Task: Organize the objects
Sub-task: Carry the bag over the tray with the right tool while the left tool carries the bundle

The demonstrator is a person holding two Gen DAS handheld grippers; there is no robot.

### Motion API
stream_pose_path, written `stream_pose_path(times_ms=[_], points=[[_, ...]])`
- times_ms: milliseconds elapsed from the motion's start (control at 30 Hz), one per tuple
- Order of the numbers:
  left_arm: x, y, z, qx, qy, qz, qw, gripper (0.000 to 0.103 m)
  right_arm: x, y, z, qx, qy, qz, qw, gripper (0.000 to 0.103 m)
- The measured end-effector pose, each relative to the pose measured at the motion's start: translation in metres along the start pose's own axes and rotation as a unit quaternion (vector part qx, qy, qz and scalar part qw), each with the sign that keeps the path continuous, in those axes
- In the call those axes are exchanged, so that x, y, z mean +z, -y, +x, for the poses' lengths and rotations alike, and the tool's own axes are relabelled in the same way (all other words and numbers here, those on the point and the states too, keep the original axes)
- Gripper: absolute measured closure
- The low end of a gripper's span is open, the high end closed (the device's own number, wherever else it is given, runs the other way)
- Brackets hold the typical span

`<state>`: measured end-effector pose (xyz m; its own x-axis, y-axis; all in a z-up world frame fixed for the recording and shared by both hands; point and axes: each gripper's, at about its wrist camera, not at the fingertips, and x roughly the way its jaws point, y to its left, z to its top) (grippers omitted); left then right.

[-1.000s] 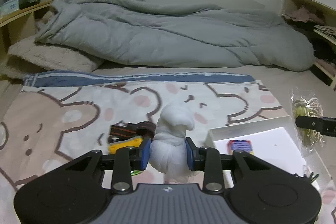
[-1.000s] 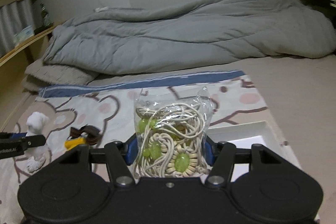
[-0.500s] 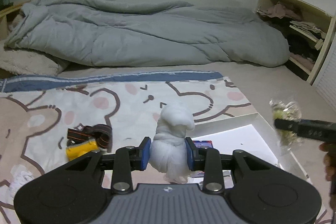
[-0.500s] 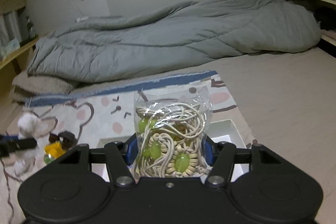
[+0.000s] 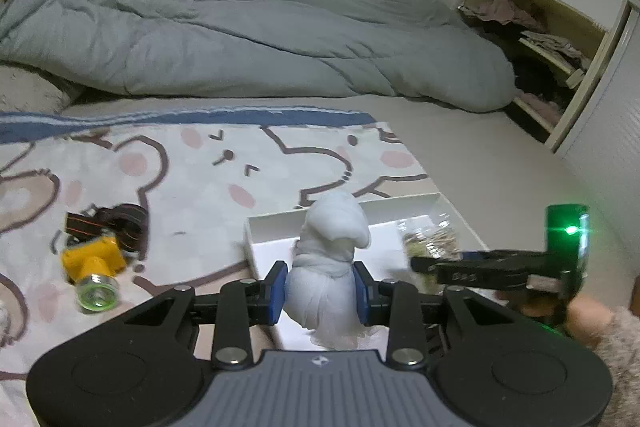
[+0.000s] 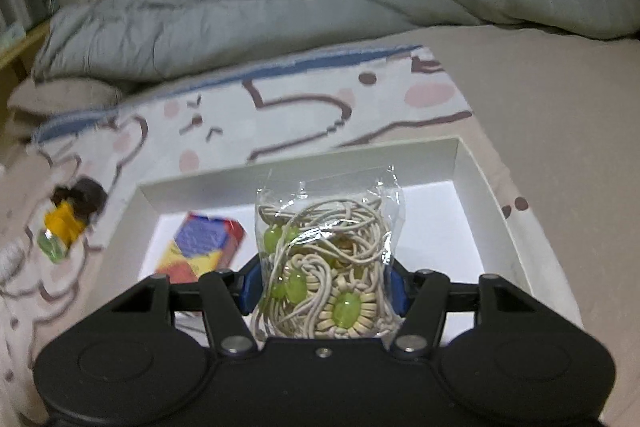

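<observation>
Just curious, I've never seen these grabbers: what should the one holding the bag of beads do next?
Probably lower and release: the right gripper holds the clear plastic bag of cord and green beads above the white cardboard box, beside the colourful small carton.

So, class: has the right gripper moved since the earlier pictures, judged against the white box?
Yes. The right gripper, shut on the bead bag, has moved forward over the white box, which earlier lay ahead of it.
</observation>
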<state>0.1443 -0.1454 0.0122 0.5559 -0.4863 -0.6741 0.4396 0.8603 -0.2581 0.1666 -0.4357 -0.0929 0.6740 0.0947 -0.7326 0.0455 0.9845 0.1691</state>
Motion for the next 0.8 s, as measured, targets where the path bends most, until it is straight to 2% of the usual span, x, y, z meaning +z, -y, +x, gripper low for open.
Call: stream_pose_path(times_ms=[167, 300, 433, 533, 700, 800], points=[[0.0, 0.009, 0.014, -0.012, -0.012, -0.01, 0.9998, 0.067, -0.005, 0.012, 0.009, -0.015, -0.03, 0.014, 0.999, 0.043], [0.001, 0.025, 0.033, 0.004, -0.017, -0.008, 0.9998, 0.067, -0.007, 0.027, 0.005, -0.036, -0.035, 0.028, 0.998, 0.043], [-0.003, 0.04, 0.055, -0.012, -0.027, -0.031, 0.9991, 0.067, -0.011, 0.036, 0.002, -0.065, -0.04, 0.024, 0.997, 0.043], [-0.009, 0.057, 0.075, -0.022, -0.041, -0.032, 0.9984, 0.067, -0.013, 0.044, -0.002, -0.071, -0.043, 0.029, 0.996, 0.043], [-0.018, 0.081, 0.108, -0.039, -0.075, 0.009, 0.9964, 0.067, -0.013, 0.056, -0.016, -0.062, -0.039, 0.055, 0.996, 0.038], [-0.023, 0.095, 0.125, -0.044, -0.099, 0.064, 0.9921, 0.067, -0.014, 0.056, -0.021, -0.059, -0.041, 0.05, 0.996, 0.037]])
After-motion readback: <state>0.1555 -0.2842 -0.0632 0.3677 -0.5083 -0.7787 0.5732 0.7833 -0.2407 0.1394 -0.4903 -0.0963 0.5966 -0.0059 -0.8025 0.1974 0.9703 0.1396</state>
